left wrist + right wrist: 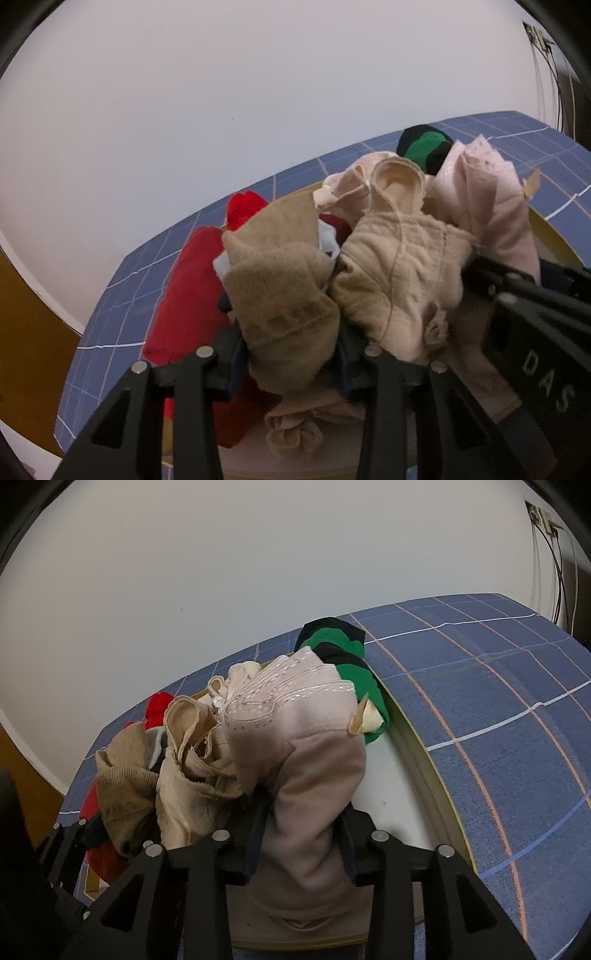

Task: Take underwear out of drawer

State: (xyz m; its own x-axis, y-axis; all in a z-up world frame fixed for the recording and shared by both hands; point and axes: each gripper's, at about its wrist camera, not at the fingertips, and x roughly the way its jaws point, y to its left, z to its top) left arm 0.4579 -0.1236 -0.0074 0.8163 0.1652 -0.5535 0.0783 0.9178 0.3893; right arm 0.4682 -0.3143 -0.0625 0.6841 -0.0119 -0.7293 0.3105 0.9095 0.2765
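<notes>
Underwear: soft crumpled pieces heaped together in an open drawer (417, 775); some rise above its rim
Tan piece (284, 302): ribbed knit with a stitched hem; bunched and folded between the fingers of the left gripper (291, 354)
Pink piece (306, 775): smooth pale-pink cloth with rows of pale dotted stitching along its upper edge; draped in a tall fold between the fingers of the right gripper (303, 849)
Beige piece (399, 266): thin, seamed, with looped edges; lies between the tan and pink pieces, touching both
Other clothes: red cloth (192, 291) at the left of the heap; green and black striped cloth (343, 653) at the back
Drawer: pale smooth floor, thin yellowish rim; set in a blue checked cloth (498, 701)
Left jaws: pinching the tan piece
Right jaws: cloth fills the gap; cannot tell whether the pads press
</notes>
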